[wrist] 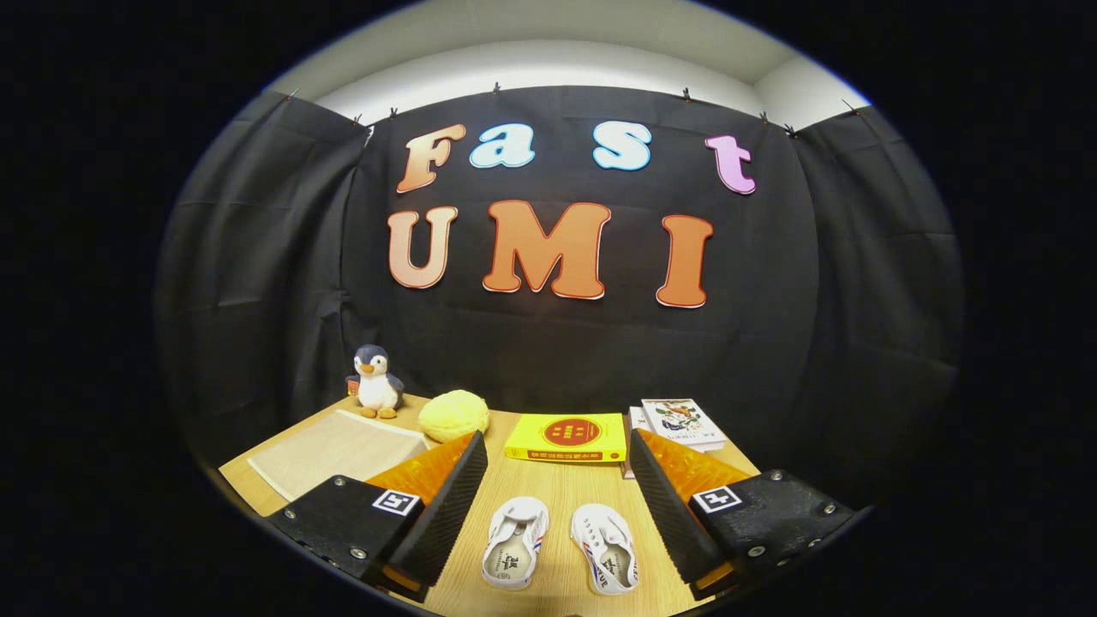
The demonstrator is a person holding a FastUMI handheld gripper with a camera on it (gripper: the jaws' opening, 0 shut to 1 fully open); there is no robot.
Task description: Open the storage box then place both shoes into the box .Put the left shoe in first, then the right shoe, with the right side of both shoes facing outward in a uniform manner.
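Observation:
Two small white shoes with red and blue side stripes lie side by side on the wooden table (557, 488), toes pointing toward the far wall. One shoe (515, 542) is nearer my left finger, the other shoe (605, 548) nearer my right finger. Both lie below and between the fingers of my gripper (559, 450), which is held above the table, wide open, with nothing between its fingers. A flat beige fabric piece (334, 450), perhaps a folded storage box, lies on the table beyond my left finger.
A yellow book (566, 438) lies just beyond the shoes. A stack of white books (681, 424) sits to its right. A yellow plush ball (453, 415) and a penguin toy (375, 382) stand at the back left by the black cloth wall.

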